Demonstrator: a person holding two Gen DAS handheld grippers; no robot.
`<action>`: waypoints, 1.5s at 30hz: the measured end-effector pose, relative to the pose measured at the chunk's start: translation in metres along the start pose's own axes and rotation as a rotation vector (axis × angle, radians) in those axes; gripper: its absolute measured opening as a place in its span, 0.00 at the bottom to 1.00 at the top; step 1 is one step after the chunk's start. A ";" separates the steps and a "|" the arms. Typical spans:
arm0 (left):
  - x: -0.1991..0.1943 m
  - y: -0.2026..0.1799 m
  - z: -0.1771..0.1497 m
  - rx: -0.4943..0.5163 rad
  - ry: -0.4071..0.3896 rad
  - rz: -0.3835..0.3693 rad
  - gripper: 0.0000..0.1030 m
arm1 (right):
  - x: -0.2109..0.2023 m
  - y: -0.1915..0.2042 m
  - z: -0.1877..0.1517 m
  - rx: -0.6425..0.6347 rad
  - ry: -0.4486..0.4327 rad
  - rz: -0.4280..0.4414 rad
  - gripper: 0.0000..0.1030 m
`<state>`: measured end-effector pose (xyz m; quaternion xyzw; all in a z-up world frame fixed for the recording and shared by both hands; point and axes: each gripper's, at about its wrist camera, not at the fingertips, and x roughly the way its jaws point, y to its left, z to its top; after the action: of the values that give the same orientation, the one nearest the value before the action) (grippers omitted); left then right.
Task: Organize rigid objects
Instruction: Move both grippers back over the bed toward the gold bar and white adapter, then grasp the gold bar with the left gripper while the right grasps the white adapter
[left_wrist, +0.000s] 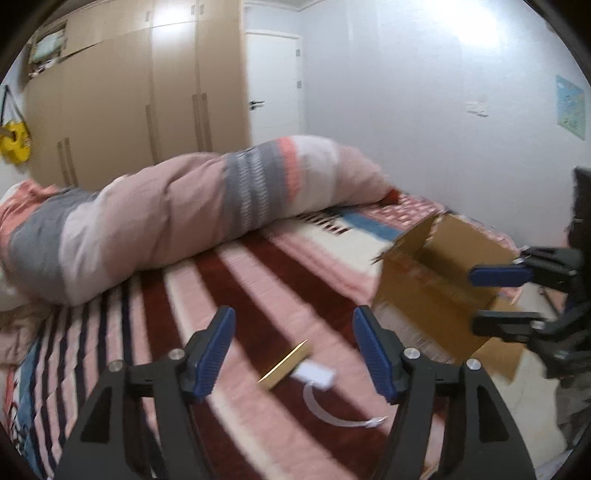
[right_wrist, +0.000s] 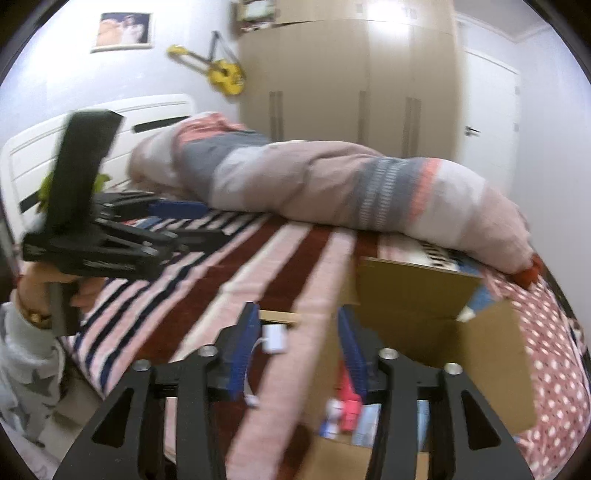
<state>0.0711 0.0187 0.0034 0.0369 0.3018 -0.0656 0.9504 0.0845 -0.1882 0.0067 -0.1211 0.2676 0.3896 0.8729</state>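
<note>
A thin gold-edged flat object (left_wrist: 284, 364) and a white adapter with a flat cable (left_wrist: 314, 376) lie on the striped bedspread (left_wrist: 258, 280), a little ahead of my open, empty left gripper (left_wrist: 293, 349). An open cardboard box (left_wrist: 439, 273) stands at the bed's right. My right gripper (left_wrist: 476, 299) is open and empty beside the box. In the right wrist view, my right gripper (right_wrist: 297, 350) hovers over the box's near edge (right_wrist: 424, 314); several small items, one pink (right_wrist: 349, 402), lie inside. The adapter (right_wrist: 275, 338) and the gold object (right_wrist: 279, 316) show between its fingers. My left gripper (right_wrist: 207, 221) is at left.
A rolled pink, grey and orange duvet (left_wrist: 207, 206) lies across the far side of the bed. A wardrobe (left_wrist: 140, 96) and a white door (left_wrist: 275, 81) stand behind. A white headboard (right_wrist: 110, 122) and a yellow toy guitar (right_wrist: 221, 74) are at the left in the right wrist view.
</note>
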 end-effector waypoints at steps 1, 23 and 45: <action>0.003 0.008 -0.007 -0.011 0.011 0.003 0.61 | 0.005 0.010 0.001 -0.012 0.006 0.018 0.43; 0.132 0.050 -0.094 -0.081 0.204 -0.164 0.57 | 0.189 0.017 -0.075 0.104 0.262 -0.080 0.43; 0.106 0.033 -0.133 -0.026 0.290 -0.146 0.17 | 0.191 0.018 -0.083 0.043 0.276 -0.056 0.24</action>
<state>0.0861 0.0551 -0.1659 0.0117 0.4386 -0.1245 0.8899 0.1461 -0.0938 -0.1688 -0.1621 0.3898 0.3391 0.8407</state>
